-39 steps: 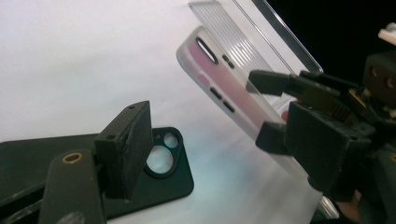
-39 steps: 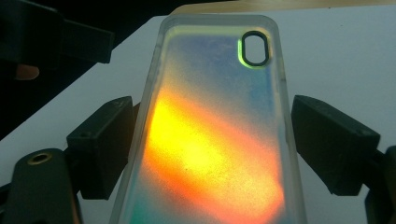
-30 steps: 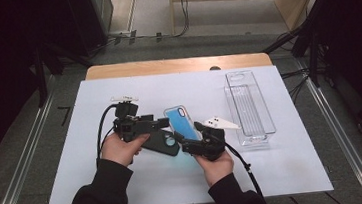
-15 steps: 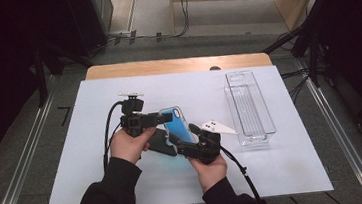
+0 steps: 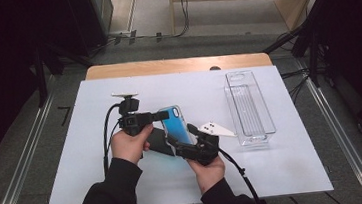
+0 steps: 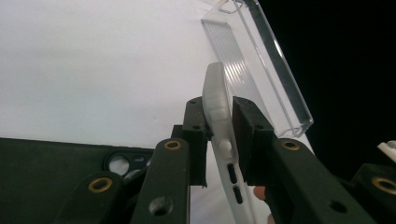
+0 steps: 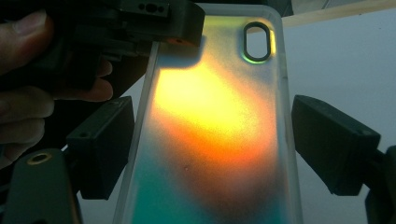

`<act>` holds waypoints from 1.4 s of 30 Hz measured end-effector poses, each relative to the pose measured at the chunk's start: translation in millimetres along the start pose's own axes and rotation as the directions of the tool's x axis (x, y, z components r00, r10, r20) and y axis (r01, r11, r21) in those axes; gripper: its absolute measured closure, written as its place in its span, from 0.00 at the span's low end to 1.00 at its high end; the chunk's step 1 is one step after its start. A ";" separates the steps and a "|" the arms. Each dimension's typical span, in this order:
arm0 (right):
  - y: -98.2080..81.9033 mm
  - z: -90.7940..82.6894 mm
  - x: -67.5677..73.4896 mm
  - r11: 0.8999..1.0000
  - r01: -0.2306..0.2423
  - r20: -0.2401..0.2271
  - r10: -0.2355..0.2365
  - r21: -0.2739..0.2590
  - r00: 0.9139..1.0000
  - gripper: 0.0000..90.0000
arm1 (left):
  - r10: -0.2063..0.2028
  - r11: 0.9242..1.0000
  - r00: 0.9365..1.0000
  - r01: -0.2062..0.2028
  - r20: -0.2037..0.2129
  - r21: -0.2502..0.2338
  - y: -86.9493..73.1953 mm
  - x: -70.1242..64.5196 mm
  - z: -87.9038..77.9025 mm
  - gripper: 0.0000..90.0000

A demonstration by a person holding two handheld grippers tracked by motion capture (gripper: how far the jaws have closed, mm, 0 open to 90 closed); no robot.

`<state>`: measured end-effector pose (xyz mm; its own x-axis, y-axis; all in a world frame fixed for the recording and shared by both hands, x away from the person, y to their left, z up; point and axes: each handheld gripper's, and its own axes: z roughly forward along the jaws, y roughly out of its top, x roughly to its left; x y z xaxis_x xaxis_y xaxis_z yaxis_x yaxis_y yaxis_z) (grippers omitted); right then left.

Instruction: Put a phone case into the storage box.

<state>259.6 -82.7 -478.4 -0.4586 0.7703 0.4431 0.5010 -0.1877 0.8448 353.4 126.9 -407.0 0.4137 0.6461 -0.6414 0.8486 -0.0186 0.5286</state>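
Phone case [image 6: 217, 100] clamped edgewise in left tool [image 6: 218, 135]; right tool [image 7: 210, 154] straddles it.

a lab recording rig: white table [image 5: 276, 173], black curtains [image 5: 0, 74], floor cables [image 5: 180, 11].

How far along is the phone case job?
Done: the phone case is off the table, clamped edge-on in the left gripper. In hand: the right gripper has its jaws flanking the case; grip unclear. Left, probably: the black phone lies uncased below, and the clear tray looks empty.
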 end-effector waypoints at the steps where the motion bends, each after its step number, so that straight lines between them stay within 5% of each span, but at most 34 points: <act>1: -0.5 0.5 0.2 1.000 0.009 0.004 -0.009 0.002 1.000 0.16 | -0.005 1.000 1.000 0.005 0.007 0.000 -0.2 -0.2 -0.2 0.87; 8: -1.5 0.4 1.9 0.998 0.054 0.015 -0.054 0.010 0.998 0.14 | -0.049 0.999 0.996 0.050 0.072 -0.009 -1.6 2.2 -2.9 0.90; 12: 5.1 -1.4 -2.2 0.996 0.083 -0.042 -0.082 0.037 0.996 0.00 | -0.026 0.999 0.998 0.027 0.053 -0.026 -1.1 1.8 -7.9 0.90; 18: 14.1 -1.0 -11.2 0.989 0.084 -0.071 -0.076 0.125 0.995 0.00 | 0.039 0.998 0.999 -0.038 0.021 -0.049 -0.8 -6.3 -12.7 0.90; 23: 17.0 -5.7 -18.9 0.973 0.099 -0.067 -0.087 0.210 0.994 0.00 | 0.102 0.992 0.995 -0.103 -0.015 -0.076 -3.2 -11.4 -14.0 0.90; 28: 18.8 -11.5 -23.7 0.966 0.083 -0.120 -0.054 0.246 0.991 0.00 | 0.162 0.982 0.986 -0.166 -0.042 -0.094 -6.3 -14.5 -14.5 0.90; 37: 22.5 -18.7 -29.4 0.938 0.160 -0.191 -0.103 0.307 0.976 0.00 | 0.252 0.958 0.965 -0.259 -0.066 -0.123 -12.4 -19.1 -13.5 0.90; 42: 26.7 -19.6 -32.5 0.940 0.162 -0.209 -0.101 0.301 0.973 0.00 | 0.300 0.939 0.951 -0.309 -0.076 -0.153 -15.8 -23.6 -13.7 0.90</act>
<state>273.5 -124.7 -464.3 -0.6500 0.6411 0.4080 0.6173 0.1322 0.7755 325.7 122.4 -392.6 0.6231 0.6670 -0.4085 0.6185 -0.1004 0.7794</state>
